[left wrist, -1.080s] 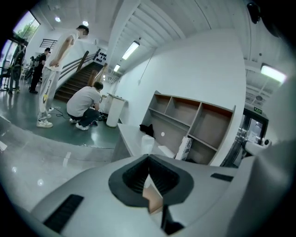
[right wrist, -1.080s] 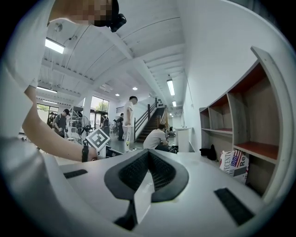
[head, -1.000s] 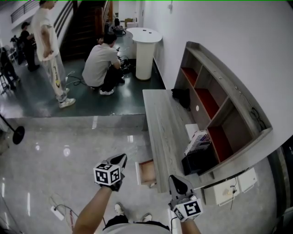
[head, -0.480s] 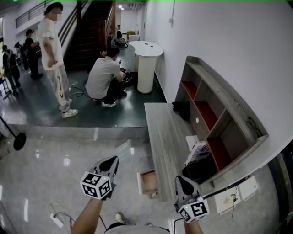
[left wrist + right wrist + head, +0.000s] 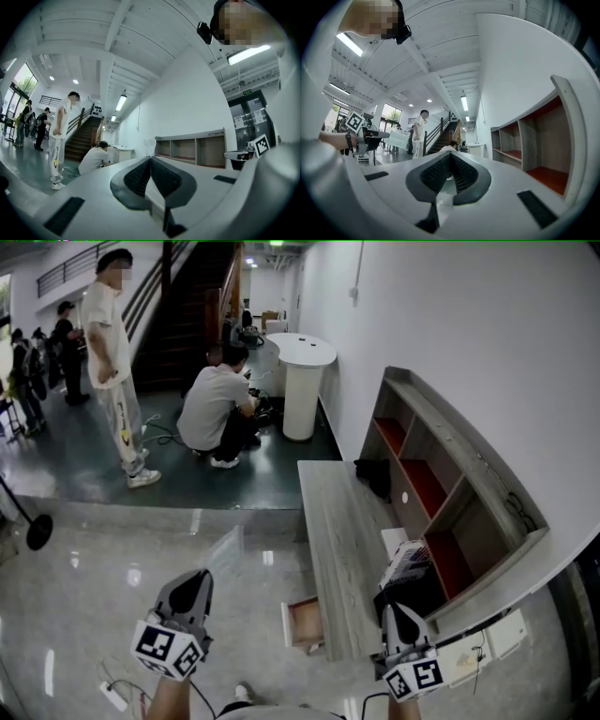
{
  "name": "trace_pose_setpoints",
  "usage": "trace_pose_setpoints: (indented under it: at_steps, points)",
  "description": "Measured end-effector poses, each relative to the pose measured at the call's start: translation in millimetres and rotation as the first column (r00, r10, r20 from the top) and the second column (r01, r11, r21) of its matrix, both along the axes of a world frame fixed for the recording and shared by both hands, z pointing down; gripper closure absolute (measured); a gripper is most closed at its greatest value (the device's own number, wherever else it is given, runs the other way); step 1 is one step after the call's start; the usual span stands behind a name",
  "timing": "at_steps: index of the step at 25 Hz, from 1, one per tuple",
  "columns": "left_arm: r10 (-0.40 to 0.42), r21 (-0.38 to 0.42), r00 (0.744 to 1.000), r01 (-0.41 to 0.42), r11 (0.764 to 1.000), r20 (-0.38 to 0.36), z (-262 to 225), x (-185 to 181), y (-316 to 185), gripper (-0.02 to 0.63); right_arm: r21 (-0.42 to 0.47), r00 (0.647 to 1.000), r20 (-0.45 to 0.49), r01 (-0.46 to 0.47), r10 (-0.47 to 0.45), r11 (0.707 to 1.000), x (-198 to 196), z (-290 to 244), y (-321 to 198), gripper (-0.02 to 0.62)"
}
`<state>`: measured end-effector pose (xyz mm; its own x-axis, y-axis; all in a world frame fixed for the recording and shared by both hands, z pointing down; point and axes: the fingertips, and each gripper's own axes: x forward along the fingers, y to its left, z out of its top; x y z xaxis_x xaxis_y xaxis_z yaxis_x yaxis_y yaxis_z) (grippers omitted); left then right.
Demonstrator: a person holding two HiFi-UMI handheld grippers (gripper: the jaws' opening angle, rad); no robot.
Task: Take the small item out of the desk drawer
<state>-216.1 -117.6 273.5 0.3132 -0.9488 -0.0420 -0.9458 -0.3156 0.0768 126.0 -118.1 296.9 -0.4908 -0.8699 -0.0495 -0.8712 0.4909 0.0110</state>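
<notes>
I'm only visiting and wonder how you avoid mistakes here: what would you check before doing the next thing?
1. Item out of the drawer: ok. What looks like a clear bag sticks up from the left gripper, away from the drawer.
2. Grip on it: ok. The left jaws are closed on the bag's edge.
3. Right gripper free: ok. Its jaws are together with nothing between them.
4. Drawer closed: not ok. It stands pulled out of the desk.
5. Drawer emptied: cannot tell. Its inside is too small to read.
6. People out of the way: ok. The crouching person and the standing person are off down the hall.
</notes>
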Motion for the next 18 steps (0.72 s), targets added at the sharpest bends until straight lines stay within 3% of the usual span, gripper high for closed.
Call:
trace_pose_setpoints:
  at_steps: [9,18]
  points:
    - [-0.137,0.053,0.99,0.138,0.989,-0.025,4,-41,51,0.588,-0.007,0.999,0.023,-0.033,0.033,0.999,10,2,9,0.574]
    - [-0.195,0.084,0.98,0.198,0.977,-0.039,7,-61,85,0.588,-0.025,0.998,0.004,-0.062,0.062,0.998,6,5,17,0.574]
